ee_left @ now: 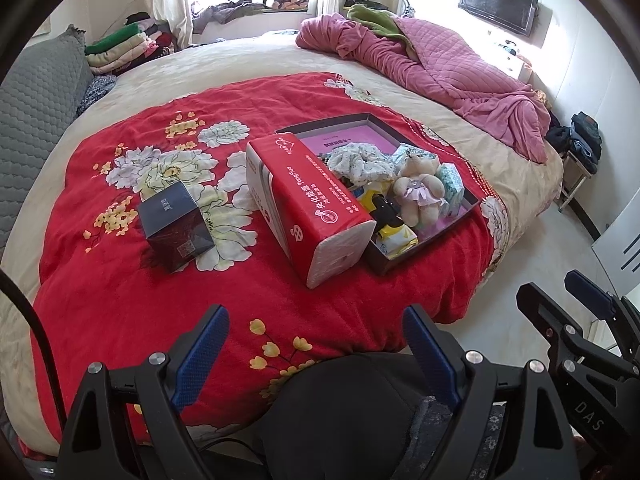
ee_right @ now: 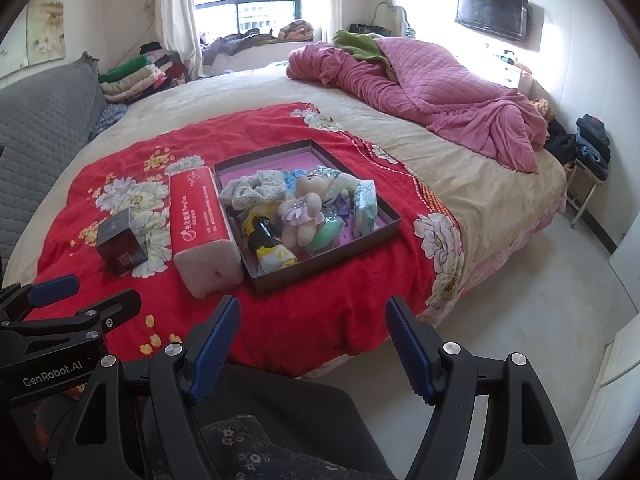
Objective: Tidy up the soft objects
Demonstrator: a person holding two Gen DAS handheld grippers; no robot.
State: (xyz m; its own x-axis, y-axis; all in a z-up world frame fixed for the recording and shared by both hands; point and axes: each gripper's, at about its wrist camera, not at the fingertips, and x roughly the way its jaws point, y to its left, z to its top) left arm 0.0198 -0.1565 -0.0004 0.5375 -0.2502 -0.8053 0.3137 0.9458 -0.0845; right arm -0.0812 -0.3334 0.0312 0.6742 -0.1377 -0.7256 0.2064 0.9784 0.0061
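Observation:
A dark shallow tray [ee_right: 394, 220] [ee_left: 472, 202] rests on the red flowered blanket [ee_right: 320, 312] [ee_left: 120, 280]. In it lie a floral scrunchie [ee_right: 256, 190] [ee_left: 360, 160], a cream teddy bear [ee_right: 302, 210] [ee_left: 420, 192], a green soft piece [ee_right: 330, 232], a small tissue pack [ee_right: 365, 200] [ee_left: 452, 188] and a yellow pouch [ee_right: 272, 254] [ee_left: 396, 236]. A red tissue pack [ee_right: 200, 220] [ee_left: 308, 208] lies against the tray's left side. My left gripper [ee_left: 316, 356] and right gripper [ee_right: 312, 344] both hang open and empty at the bed's near edge, well short of the tray.
A dark box [ee_right: 120, 246] [ee_left: 176, 224] stands left of the tissue pack. A pink quilt [ee_right: 432, 96] is bunched at the far right of the bed, folded clothes [ee_right: 132, 76] at the far left by a grey headboard [ee_right: 40, 128]. White floor [ee_right: 540, 320] lies to the right.

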